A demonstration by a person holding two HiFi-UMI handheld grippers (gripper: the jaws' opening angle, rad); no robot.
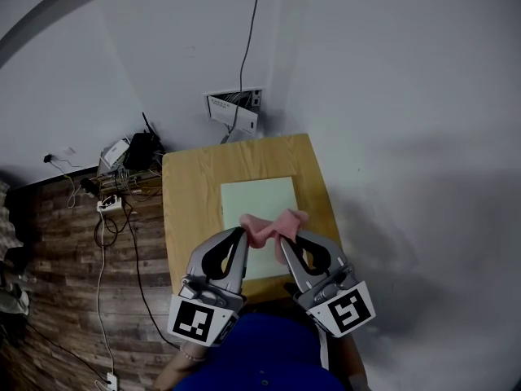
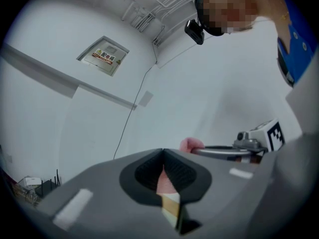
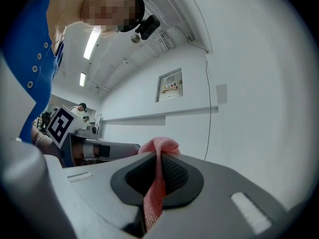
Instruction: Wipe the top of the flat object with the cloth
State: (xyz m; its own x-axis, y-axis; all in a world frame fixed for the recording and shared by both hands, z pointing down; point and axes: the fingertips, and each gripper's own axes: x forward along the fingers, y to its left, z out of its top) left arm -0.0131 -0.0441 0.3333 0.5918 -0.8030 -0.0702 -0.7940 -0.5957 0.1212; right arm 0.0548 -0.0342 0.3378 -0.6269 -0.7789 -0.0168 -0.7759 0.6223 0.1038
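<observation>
1. One pink cloth [image 1: 273,226] spans the gap between both tools, over the near edge of the flat object [image 1: 259,198]. It appears to hang clear of that surface.
2. Left gripper [image 1: 242,233]: jaws closed tight on one end of the cloth.
3. Right gripper [image 1: 286,239]: jaws clamped on the other end, with fabric trailing between the pads.
4. Judgement: the two-point hold keeps the cloth spread for a broad wiping pass.
5. The flat object, pale green, lies centred on the wooden table [image 1: 191,194].
6. Cables [image 1: 114,206] lie on the floor to the table's left.
</observation>
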